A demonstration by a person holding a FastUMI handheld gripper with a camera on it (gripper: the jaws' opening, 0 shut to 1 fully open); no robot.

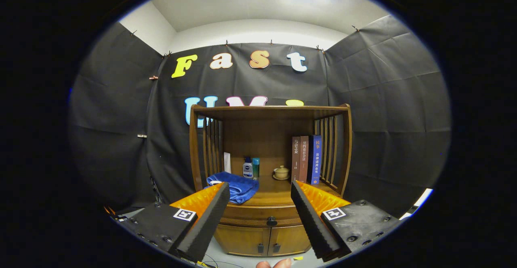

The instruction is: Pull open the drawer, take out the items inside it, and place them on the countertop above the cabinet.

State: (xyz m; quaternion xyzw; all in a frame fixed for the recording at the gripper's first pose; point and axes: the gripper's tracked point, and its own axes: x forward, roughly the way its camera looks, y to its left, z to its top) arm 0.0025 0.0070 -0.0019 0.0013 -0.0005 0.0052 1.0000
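we see the gripper held level, its two black-padded fingers spread wide with nothing between them, each finger body orange behind the pad and carrying a small square black-and-white marker. ahead, framed in the gap between the fingers, stands a wooden cabinet with slatted sides. its drawer sits closed, flush with the front; it is a wide, shallow drawer whose long axis runs side to side, face turned squarely toward us, with a dark round knob at mid-front. below it are two small doors. on the countertop above the drawer lies a folded blue towel, partly hidden by the left fingertip. behind it stand a small bottle with a dark blue label, the brand too small for us to make out, and a teal bottle just beside it. a small tan lidded cup on a saucer sits near the middle. three upright books stand to the right, spines facing us, two brown and one blue, printed in chinese characters that we cannot read at this size. fingertips of a hand show beneath the gripper.
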